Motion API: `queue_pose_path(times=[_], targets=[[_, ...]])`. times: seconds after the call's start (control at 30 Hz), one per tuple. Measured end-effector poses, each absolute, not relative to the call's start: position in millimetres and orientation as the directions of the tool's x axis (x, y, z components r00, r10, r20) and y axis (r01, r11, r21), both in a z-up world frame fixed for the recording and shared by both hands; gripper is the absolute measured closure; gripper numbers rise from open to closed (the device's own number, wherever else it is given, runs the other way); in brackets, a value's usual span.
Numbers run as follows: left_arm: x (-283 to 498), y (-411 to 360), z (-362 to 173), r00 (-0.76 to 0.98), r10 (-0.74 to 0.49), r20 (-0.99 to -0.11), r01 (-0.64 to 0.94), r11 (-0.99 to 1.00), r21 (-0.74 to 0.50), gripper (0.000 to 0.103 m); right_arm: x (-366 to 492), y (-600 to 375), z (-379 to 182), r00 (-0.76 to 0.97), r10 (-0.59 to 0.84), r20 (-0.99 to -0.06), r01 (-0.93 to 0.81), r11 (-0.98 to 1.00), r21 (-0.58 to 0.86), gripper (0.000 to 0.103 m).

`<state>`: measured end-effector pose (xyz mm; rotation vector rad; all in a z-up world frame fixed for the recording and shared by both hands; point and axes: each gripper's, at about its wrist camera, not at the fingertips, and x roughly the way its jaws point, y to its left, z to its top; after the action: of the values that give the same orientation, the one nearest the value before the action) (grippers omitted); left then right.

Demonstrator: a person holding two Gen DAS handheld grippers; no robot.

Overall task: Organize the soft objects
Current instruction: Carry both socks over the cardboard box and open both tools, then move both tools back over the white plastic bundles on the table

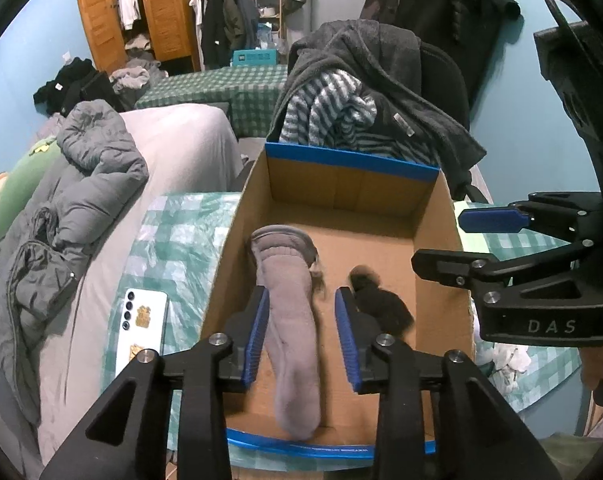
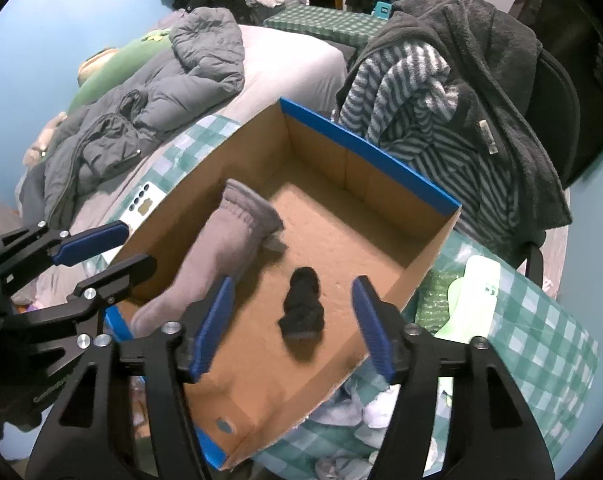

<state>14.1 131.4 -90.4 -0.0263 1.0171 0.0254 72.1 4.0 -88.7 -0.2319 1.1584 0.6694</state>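
A cardboard box (image 1: 433, 216) with blue rim tape stands on a checked cloth; it also shows in the right wrist view (image 2: 381, 184). A long grey sock (image 1: 289, 320) (image 2: 217, 256) lies in it at the left. A small black bundle (image 1: 381, 300) (image 2: 303, 308) lies beside it on the box floor. My left gripper (image 1: 301, 336) is open above the grey sock, its pads apart from it. My right gripper (image 2: 293, 328) is open above the black bundle. Each gripper shows in the other's view, the right one (image 1: 481, 240) at the box's right side and the left one (image 2: 101, 252) at its left.
A white phone (image 1: 141, 328) lies on the bed left of the box. A grey jacket (image 1: 81, 184) is heaped on the bed. A chair draped with a striped garment (image 1: 333, 116) and dark robe stands behind the box. Light socks (image 2: 365, 412) and green packaging (image 2: 473, 280) lie right of it.
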Motion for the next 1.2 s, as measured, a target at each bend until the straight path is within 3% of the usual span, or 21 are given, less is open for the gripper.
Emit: queue_pose_path(times=[1.2], targets=[[7, 43, -92, 0.47, -0.124, -0.874, 0.092, 0.992, -0.091, 0.068, 59, -116, -86, 0.275, 0.281, -0.919, -0.427, 0.893, 0.145, 0.032]])
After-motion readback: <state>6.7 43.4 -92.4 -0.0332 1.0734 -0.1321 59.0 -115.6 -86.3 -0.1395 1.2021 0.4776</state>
